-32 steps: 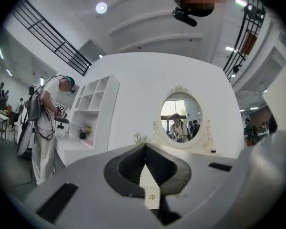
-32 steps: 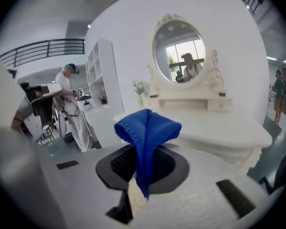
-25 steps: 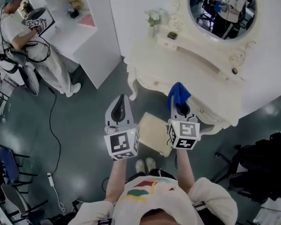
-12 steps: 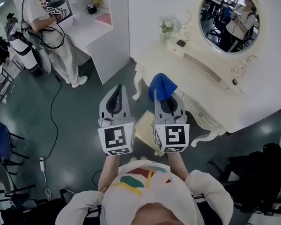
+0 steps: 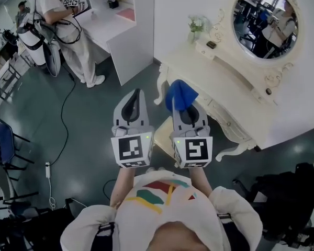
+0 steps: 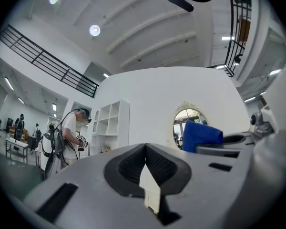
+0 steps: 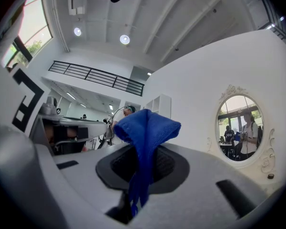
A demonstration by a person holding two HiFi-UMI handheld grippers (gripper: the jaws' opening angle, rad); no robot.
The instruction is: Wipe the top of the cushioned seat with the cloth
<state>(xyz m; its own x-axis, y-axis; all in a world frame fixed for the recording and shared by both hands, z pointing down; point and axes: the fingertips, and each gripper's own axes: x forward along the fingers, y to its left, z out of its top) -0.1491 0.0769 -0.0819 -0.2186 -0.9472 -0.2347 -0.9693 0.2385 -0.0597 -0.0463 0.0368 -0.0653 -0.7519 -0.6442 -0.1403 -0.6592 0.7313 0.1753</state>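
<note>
Wiping is not yet begun: right gripper [image 5: 183,109] fingers clamp the blue cloth [image 5: 181,94]; left gripper [image 5: 133,96] fingers are closed, empty; cushioned seat [image 5: 162,140] appears untouched.

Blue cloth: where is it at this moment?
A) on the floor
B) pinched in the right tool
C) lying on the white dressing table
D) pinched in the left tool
B: the blue cloth sticks up from between the shut jaws of the right tool; the left tool holds nothing.
</note>
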